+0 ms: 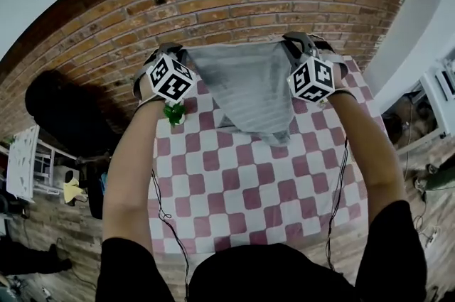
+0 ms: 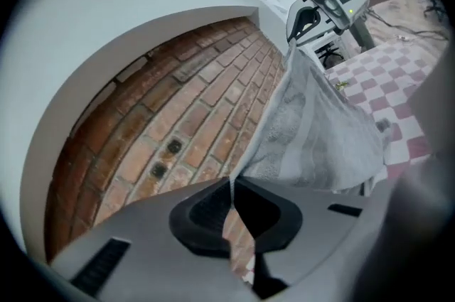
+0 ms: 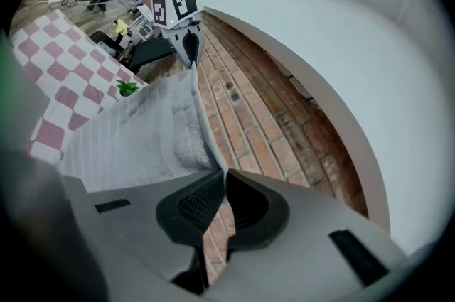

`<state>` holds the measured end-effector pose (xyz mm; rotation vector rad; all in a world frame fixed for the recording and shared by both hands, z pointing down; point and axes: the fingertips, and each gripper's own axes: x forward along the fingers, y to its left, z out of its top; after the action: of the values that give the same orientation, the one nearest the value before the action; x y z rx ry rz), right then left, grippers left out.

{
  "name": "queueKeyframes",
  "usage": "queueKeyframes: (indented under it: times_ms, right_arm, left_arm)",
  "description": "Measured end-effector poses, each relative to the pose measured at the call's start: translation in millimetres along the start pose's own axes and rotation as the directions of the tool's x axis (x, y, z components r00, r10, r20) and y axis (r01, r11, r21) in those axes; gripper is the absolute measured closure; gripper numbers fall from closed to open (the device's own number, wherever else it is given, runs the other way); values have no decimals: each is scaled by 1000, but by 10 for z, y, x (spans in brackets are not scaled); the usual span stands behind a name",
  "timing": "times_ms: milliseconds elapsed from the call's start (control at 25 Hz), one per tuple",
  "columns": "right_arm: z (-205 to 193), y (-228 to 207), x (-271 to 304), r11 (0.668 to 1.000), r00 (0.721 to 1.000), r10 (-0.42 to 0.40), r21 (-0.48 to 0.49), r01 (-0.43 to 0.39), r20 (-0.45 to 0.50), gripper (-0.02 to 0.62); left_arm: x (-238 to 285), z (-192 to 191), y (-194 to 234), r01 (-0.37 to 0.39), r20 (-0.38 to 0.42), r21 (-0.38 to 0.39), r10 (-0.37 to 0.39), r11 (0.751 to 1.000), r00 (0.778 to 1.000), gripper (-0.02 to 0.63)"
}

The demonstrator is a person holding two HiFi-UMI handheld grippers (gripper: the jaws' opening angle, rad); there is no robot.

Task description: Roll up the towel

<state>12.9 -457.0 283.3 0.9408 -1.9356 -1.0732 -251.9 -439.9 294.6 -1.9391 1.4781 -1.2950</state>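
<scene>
Both my arms reach forward and up, held apart at about the same height. My left tongs [image 1: 173,49] are clenched on one top corner of the towel [image 1: 249,91], and my right tongs [image 1: 296,40] are clenched on the other. The one grey towel hangs spread between the two tongs, sagging to a point over the far end of the counter [image 1: 249,215]. A red-and-white checked cloth [image 1: 213,187] covers the single counter, which stands against a curved brick wall [image 1: 213,2]. One small green sprig [image 1: 174,112] lies near its left edge.
</scene>
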Motion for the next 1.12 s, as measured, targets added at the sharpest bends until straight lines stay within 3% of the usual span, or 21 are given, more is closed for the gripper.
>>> queueKeyframes:
  times_ms: [200,320,400,560,680,800,1120]
  right_arm:
    - [241,-974,196,993,993,-121,-9,121,5,578]
    - [505,-1550,127,974,974,-222,-25,223,41,578]
    - [708,-1872,-32,955,952,-293,-9,295,85,578]
    - [1054,-2192,-467,909,897,-405,-25,416,175,577]
    - [1233,-2206,-761,883,870,-442,-63,464,220,577]
    - [1305,-2117,-1045,880,862,-445,-63,472,242,577]
    - [952,-1544,-1586,925,898,-371,9,380,238,577]
  left_arm:
    - [-140,502,913,-149,28,57,148,987,989,591]
    - [-397,780,1417,-260,64,85,255,962,965,591]
    - [-677,947,1711,-348,110,82,339,934,934,591]
    - [-1270,1147,2054,-506,197,96,482,857,854,591]
    - [-1587,1182,2124,-551,229,92,521,830,822,591]
    - [-1834,1186,2024,-552,249,75,520,831,817,591]
    - [-2182,1145,1136,-451,271,1,434,892,859,592]
